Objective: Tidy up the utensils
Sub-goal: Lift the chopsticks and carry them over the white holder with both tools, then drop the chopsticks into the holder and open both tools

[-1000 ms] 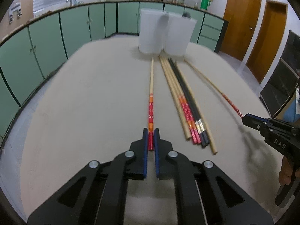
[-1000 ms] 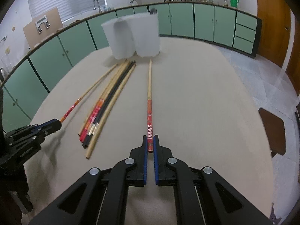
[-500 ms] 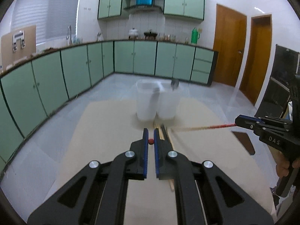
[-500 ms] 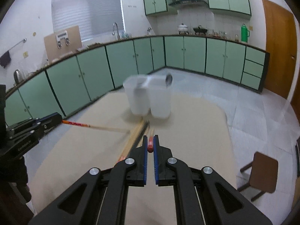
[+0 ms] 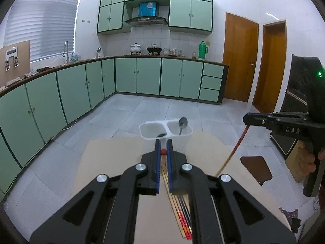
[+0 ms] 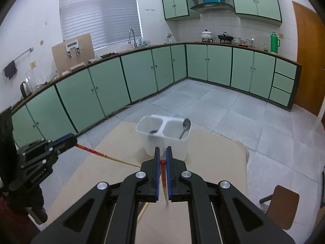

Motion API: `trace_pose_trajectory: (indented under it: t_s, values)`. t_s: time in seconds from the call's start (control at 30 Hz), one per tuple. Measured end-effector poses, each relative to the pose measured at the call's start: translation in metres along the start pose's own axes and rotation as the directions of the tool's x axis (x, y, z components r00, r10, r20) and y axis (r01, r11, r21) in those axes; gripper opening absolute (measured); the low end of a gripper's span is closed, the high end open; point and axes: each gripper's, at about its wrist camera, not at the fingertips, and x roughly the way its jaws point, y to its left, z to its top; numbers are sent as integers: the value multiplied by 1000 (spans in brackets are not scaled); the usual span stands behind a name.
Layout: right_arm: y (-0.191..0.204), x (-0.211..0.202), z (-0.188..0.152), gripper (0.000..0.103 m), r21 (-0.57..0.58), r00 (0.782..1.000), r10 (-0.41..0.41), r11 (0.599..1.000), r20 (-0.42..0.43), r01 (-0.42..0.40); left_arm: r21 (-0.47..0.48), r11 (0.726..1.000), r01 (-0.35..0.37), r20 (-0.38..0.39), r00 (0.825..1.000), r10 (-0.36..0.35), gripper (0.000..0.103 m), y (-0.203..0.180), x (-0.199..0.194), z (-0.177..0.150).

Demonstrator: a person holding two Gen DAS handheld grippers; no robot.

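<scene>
Both chopsticks lifted off table [image 5: 113,154]; right gripper [image 5: 246,119] reads "DAS".

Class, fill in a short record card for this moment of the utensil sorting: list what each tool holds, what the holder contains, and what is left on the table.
left tool: shut on a red-ended chopstick
right tool: shut on a second red-ended chopstick
holder: white, two compartments, standing on the table
holder contents: a spoon in one compartment, a spoon bowl showing in the other
left on table: a bundle of chopsticks
</scene>
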Motion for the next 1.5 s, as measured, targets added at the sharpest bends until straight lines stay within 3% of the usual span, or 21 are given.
trace_pose_trajectory:
  t_s: [0.17, 0.37, 0.5, 0.63, 0.97, 1.13, 1.2, 1.3, 1.5]
  values:
    - [-7, -17, 40, 5, 5, 997, 34, 999, 74, -34, -3, 1000, 21, 68, 997, -21, 5, 6, -14, 33]
    - [-12, -27, 93, 5, -3, 981, 30, 1000, 190, -30, 35, 999, -2, 150, 989, -4, 5, 1, -14, 73]
    - [-16, -15, 126, 5, 8, 969, -6, 1000, 249, 4, 58, 998, -15, 163, 987, 6, 5, -3, 3, 94]
    - [-23, 13, 142, 5, 34, 964, -31, 999, 264, 23, 77, 997, -21, 127, 992, 11, 5, -6, 33, 104]
    - [-28, 91, 127, 5, 53, 981, -80, 996, 174, 72, 76, 997, -20, -11, 1000, 21, 5, 6, 115, 94]
    - [-35, 115, 105, 8, 72, 993, -73, 995, 93, 67, 44, 999, -12, -53, 998, 15, 7, 15, 132, 86]
    - [-38, 117, 98, 12, 79, 994, -73, 995, 78, 67, 35, 999, -8, -58, 998, 10, 8, 19, 133, 85]
    - [-46, 110, 86, 26, 108, 994, -76, 992, 75, 67, 16, 1000, -7, -57, 998, 7, 17, 25, 127, 80]
    - [-54, 76, 48, 52, 151, 992, -90, 986, 93, 75, 2, 1000, -18, -41, 999, 18, 38, 27, 103, 64]
